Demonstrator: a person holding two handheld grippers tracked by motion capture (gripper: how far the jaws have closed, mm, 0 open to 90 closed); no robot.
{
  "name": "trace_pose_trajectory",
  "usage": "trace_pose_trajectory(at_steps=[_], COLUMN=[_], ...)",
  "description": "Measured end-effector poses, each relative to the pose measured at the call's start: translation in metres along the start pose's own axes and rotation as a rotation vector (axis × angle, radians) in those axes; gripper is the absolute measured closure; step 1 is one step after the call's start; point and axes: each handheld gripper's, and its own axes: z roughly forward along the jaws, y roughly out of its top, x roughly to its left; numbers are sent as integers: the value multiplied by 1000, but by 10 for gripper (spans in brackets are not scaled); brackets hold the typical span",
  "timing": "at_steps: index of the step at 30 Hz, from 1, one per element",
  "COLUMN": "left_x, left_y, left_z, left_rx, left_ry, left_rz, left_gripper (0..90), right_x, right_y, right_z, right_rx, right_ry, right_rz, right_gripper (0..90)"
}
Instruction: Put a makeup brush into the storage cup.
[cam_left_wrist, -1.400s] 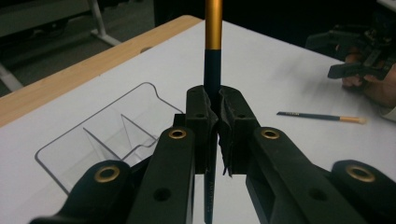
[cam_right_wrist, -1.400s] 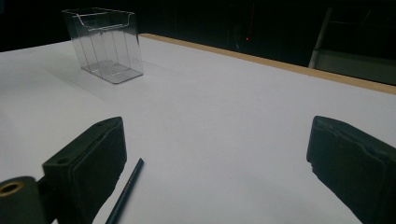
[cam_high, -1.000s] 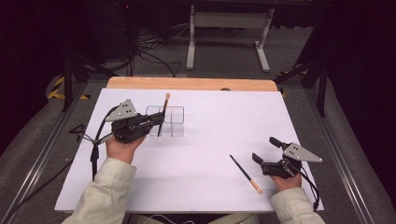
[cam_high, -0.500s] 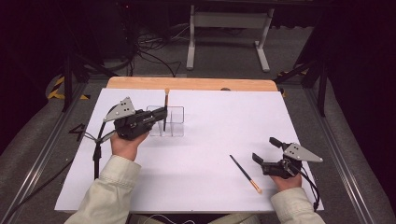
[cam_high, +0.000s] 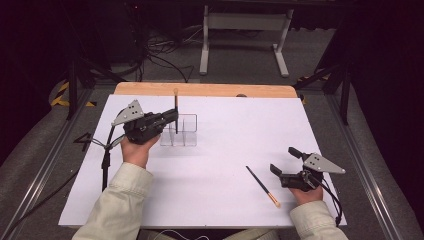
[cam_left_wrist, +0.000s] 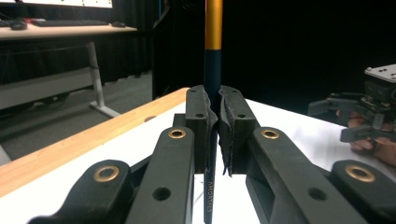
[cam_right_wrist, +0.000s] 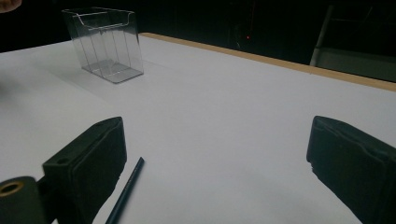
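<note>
My left gripper (cam_high: 170, 118) is shut on a dark brush (cam_high: 176, 112) with a gold band, and holds it upright over the clear compartment organizer (cam_high: 186, 136). I cannot tell whether the brush's lower end is inside a compartment. In the left gripper view the brush handle (cam_left_wrist: 213, 70) stands pinched between the closed pads of the left gripper (cam_left_wrist: 214, 109). My right gripper (cam_high: 284, 161) rests open near the table's front right. A second brush (cam_high: 262, 186) lies flat just to its left. In the right gripper view that second brush's handle (cam_right_wrist: 126, 191) lies by the left jaw of the open right gripper (cam_right_wrist: 217, 135).
The white table sheet (cam_high: 225, 150) has a wooden edge (cam_high: 205, 90) at the back. In the right gripper view the organizer (cam_right_wrist: 105, 44) stands far off at the upper left. A cable (cam_high: 106, 160) trails off the left side. Stands and cables crowd the dark floor behind.
The left gripper has swung the brush from a slant to upright and shifted it slightly right over the organizer. The right gripper and the lying brush have not moved.
</note>
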Motion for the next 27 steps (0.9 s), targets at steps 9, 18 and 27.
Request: trace_pose_trajectory(at_steps=[9,18,27], left_x=[3,13,17], left_y=[-3,-8,-13], left_z=[6,10,14], left_rx=[-27,-48,-47], left_ry=[6,26,30], left_rz=[22,10,9], left_gripper=[829,829,829], right_x=[0,0,0], right_y=[0,0,0], right_z=[0,0,0], right_rx=[-2,-2,-3], right_ry=[1,4,5], right_rz=[-1,-1,-1], right_gripper=[55,55,54])
